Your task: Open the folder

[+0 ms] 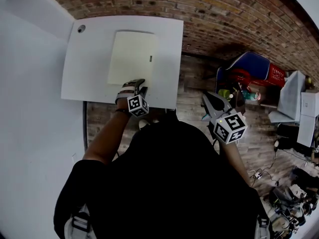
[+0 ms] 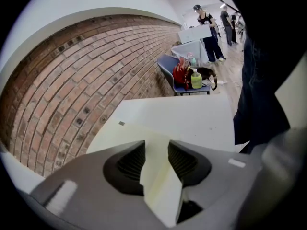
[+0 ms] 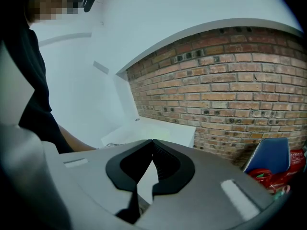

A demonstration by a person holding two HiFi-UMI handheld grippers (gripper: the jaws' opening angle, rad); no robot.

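Observation:
A cream folder point(image 1: 132, 56) lies shut and flat on the white table point(image 1: 89, 59), with a small dark tab point(image 1: 150, 59) near its right edge. My left gripper point(image 1: 139, 86) is at the folder's near edge. In the left gripper view the jaws point(image 2: 156, 145) stand apart with the folder point(image 2: 124, 135) edge between them, and the pads do not visibly press on it. My right gripper point(image 1: 208, 97) hangs over the floor to the right of the table, and its jaws point(image 3: 152, 143) are shut on nothing.
A brick wall point(image 1: 224, 14) runs behind the table and a white wall point(image 1: 30, 108) stands to its left. A blue chair point(image 1: 251, 66) with a red bag and bottles stands at the right. Two people point(image 2: 207, 25) stand far off. Clutter covers the floor point(image 1: 289, 193) at the right.

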